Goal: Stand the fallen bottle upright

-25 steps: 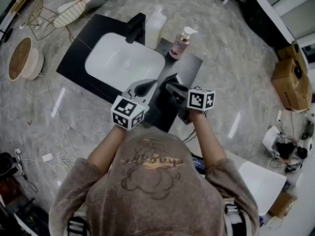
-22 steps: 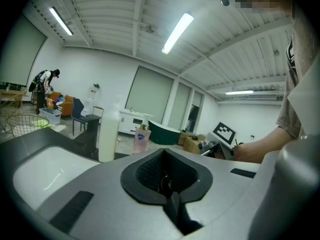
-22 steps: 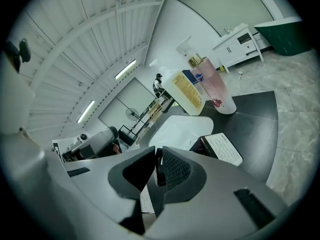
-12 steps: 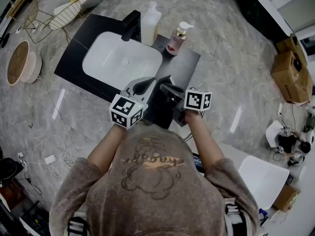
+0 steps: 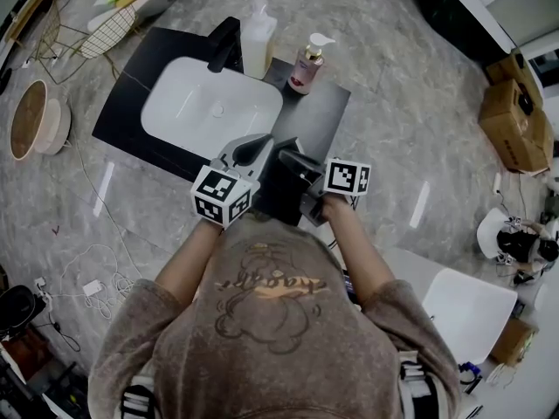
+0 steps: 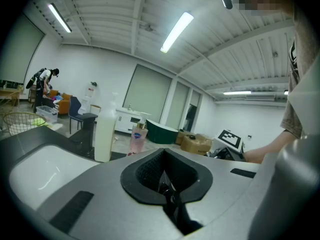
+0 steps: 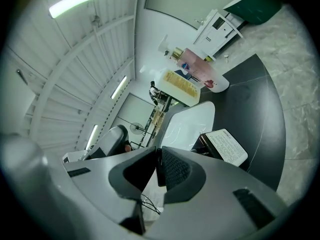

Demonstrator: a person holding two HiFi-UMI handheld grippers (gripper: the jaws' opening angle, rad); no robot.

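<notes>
A dark bottle with a white label (image 7: 225,146) sits on the black counter (image 5: 327,112) by the sink's near corner, close ahead of my right gripper (image 7: 158,156). I cannot tell whether it lies or stands. In the head view it is lost against the dark counter. The right gripper (image 5: 283,154) hovers at the counter's near edge. Its jaws are closing, almost together, with nothing between them. My left gripper (image 5: 262,142) is beside it over the sink's near rim. The left gripper (image 6: 164,186) is shut and empty.
A white sink (image 5: 210,107) with a black faucet (image 5: 223,42) fills the counter's left. A white pump bottle (image 5: 257,29) and a pink pump bottle (image 5: 304,61) stand upright at the back. Cardboard boxes (image 5: 515,120) and cables (image 5: 96,273) are on the floor.
The counter and its bottles have slid up and left in the head view. Both grippers stay side by side at the near edge, apart from the bottles.
</notes>
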